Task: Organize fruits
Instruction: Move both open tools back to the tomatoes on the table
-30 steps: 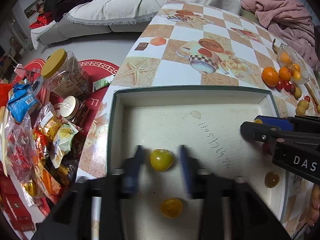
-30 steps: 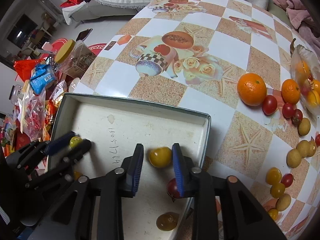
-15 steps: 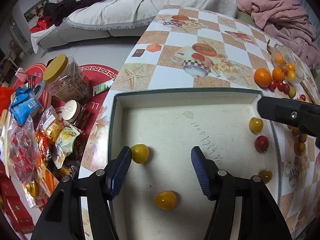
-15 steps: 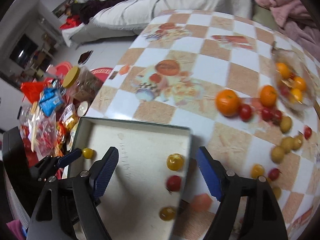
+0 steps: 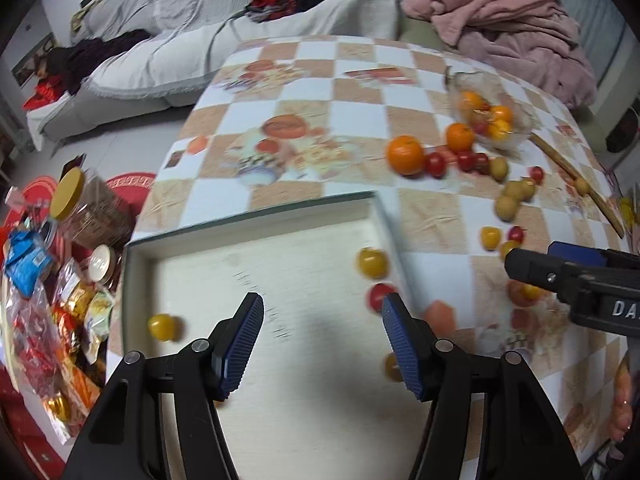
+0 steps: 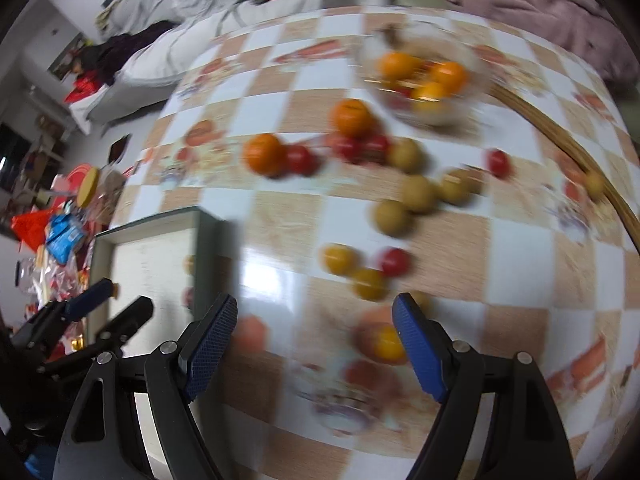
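Note:
A shallow white box [image 5: 256, 216] with a green rim lies on the checkered table. It holds a yellow tomato at its left wall [image 5: 161, 327], another yellow tomato [image 5: 373, 263] and a red tomato [image 5: 380, 295] by its right wall. My left gripper [image 5: 322, 340] is open and empty above the box floor. My right gripper [image 6: 314, 344] is open and empty over the table right of the box [image 6: 152, 220]. Loose yellow [image 6: 339, 259] and red [image 6: 395, 261] tomatoes lie just ahead of it; another yellow one [image 6: 387, 344] is beside its right finger.
Two oranges [image 6: 266, 153] [image 6: 352, 117], red tomatoes and tan round fruits [image 6: 418, 193] are scattered further back. A glass bowl [image 6: 440, 120] holds more oranges. A bamboo stick [image 6: 560, 140] lies at right. Snack bags and a jar [image 5: 80, 200] sit left of the table.
Both grippers opened, let go of their yellow tomatoes in the box and pulled back. The right gripper swung right, out over the loose fruit on the table. Both views are motion-blurred.

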A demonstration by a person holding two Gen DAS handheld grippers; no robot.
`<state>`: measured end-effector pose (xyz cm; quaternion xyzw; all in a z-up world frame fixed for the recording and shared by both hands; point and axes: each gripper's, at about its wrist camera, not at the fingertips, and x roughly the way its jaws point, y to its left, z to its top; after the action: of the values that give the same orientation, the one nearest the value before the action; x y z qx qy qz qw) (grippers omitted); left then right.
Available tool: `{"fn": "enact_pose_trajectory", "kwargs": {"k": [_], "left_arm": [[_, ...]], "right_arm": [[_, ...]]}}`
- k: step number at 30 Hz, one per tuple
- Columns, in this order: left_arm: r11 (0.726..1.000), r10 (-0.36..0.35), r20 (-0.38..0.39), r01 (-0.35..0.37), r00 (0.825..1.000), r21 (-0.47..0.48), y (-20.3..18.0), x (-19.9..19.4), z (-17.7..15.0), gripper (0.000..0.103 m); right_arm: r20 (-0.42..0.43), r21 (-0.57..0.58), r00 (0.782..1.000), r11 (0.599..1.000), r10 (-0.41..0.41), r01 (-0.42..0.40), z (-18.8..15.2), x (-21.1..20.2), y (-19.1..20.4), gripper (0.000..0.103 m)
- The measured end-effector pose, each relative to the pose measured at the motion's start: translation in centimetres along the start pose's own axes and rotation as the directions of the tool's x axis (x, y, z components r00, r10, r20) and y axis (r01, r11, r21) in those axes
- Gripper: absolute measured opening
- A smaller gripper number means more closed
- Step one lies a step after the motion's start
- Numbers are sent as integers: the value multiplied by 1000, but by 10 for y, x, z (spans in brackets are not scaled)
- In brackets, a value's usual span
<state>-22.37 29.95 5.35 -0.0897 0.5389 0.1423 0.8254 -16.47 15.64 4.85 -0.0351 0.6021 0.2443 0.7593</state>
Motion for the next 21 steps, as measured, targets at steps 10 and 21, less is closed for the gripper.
{"fn": "enact_pose_trajectory", "kwargs": {"k": [10,21], "left_arm": [[989,-54,-9,55,998,134,-85,15,24,63],[981,-40,-69,52,997,186,-114,55,21,63]], "right_arm": [[-1,119,998,991,-64,64,-12,-14,-84,83],[-24,127,997,988,-79,82,-7,-4,-117,83]]}}
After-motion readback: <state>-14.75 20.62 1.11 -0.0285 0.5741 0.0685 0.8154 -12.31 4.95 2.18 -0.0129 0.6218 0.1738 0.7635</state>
